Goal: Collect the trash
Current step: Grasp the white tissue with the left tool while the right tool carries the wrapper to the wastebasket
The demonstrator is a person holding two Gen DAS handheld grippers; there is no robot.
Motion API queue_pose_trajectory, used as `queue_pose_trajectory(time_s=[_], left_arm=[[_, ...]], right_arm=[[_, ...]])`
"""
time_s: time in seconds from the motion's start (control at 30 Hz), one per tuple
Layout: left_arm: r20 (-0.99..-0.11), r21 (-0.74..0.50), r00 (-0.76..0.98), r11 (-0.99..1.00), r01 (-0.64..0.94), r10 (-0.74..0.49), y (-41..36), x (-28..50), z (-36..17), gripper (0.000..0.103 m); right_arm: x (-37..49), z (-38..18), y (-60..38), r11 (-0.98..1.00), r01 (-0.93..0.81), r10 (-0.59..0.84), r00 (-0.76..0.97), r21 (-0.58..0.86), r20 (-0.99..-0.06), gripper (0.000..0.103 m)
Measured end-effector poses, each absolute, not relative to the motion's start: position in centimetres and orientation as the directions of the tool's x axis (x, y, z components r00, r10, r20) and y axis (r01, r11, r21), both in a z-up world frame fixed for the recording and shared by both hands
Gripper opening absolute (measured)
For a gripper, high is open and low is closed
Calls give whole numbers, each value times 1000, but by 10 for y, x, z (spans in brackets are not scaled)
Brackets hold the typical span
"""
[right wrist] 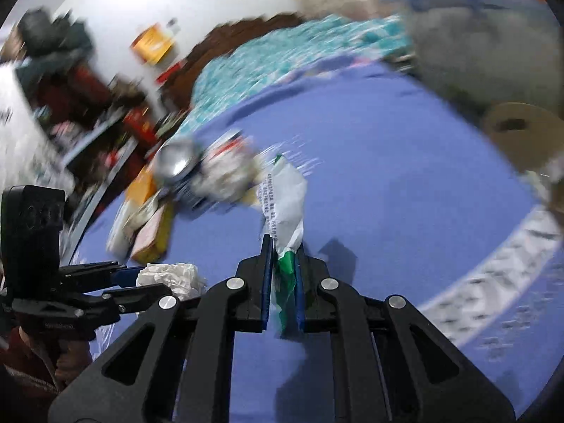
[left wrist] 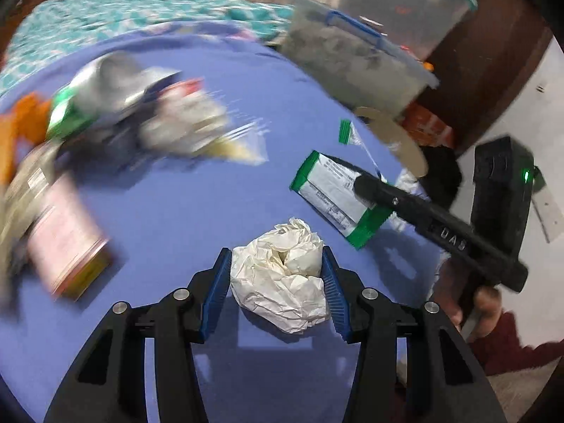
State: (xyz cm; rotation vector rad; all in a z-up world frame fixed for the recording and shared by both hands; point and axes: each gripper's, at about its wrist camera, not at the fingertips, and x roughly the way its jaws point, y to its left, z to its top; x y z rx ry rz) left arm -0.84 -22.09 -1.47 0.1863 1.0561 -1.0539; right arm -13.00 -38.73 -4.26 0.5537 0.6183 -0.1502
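A crumpled white paper ball [left wrist: 282, 282] sits between the blue pads of my left gripper [left wrist: 276, 252], which press on both its sides above the purple cloth. The same ball [right wrist: 176, 275] shows in the right wrist view, low on the left, in my left gripper [right wrist: 141, 282]. A green-and-white wrapper [right wrist: 285, 194] hangs out forward from my right gripper [right wrist: 283, 243], whose pads are shut on its green end. In the left wrist view that wrapper [left wrist: 328, 187] lies to the right, with my right gripper [left wrist: 363, 185] reaching onto it.
A blurred heap of trash [left wrist: 123, 112] with a crushed can and wrappers lies at the left, a pink-and-yellow box [left wrist: 67, 243] nearer. A lidded plastic tub [left wrist: 352, 53] stands at the back right, a cardboard disc [left wrist: 394, 134] and a small green-topped bag [left wrist: 349, 134] beside it.
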Motion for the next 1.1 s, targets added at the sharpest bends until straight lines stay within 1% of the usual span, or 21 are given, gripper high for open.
queue_pose_trajectory(time_s=[0.13,0.3,0.4,0.5,0.57,0.6,0.63,0.67,0.7,0.73,0.77,0.8,0.87,0.97,1.03,1.1], left_arm=[[-772,-391,-19,452,802,-635,-290,-3,-10,47],[-761,-440,-128,361,822,-636,-389,-9,-4,47],[-756,-448,-166,317,836,-633,-442,-17,1,47],[-760,-436,-168,301,848,-628,-486,-24,0,49],[-764,-424,-149,314,849,-628,-511,-26,-3,55],[-762,-426,-142,325,844,-632,-522,-26,-6,58],[-762,-431,-143,331,839,-631,-529,-25,-8,73],[-766,-433,-140,344,833,-627,-537,-24,-11,84],[-770,-433,-133,358,827,-624,-543,-23,-13,85],[-772,-436,-134,363,824,-622,-545,-22,-15,85],[-775,-439,-140,365,821,-617,-545,-22,-17,85],[-777,-442,-144,368,818,-613,-543,-20,-18,85],[-780,-444,-141,379,812,-610,-531,-17,-19,85],[-766,-463,-142,385,798,-627,-498,-12,-13,85],[-754,-456,-122,380,805,-646,-468,-12,-8,85],[-749,-432,-86,386,815,-657,-432,-13,-5,85]], right_arm=[[-160,-38,-441,791,408,-104,824,456,-557,13],[-189,-35,-507,713,506,-215,816,485,-536,13],[-207,-34,-550,656,562,-281,801,504,-528,13],[-215,-38,-579,623,601,-316,778,500,-542,13],[-214,-44,-594,602,617,-312,766,506,-563,16],[-214,-50,-603,585,624,-301,760,518,-576,16],[-215,-53,-606,572,627,-295,758,528,-581,16],[-218,-57,-611,551,631,-290,758,546,-584,21],[-220,-59,-613,540,630,-291,762,558,-579,27],[-224,-59,-613,531,630,-305,766,567,-565,48],[-229,-57,-611,524,638,-341,764,564,-548,72],[-232,-54,-608,525,645,-374,761,555,-531,74],[-232,-49,-603,527,650,-391,757,547,-523,74],[-236,-39,-594,523,626,-404,779,578,-479,74],[-230,-32,-583,540,602,-387,798,588,-462,74],[-213,-28,-568,577,555,-324,829,599,-457,74]])
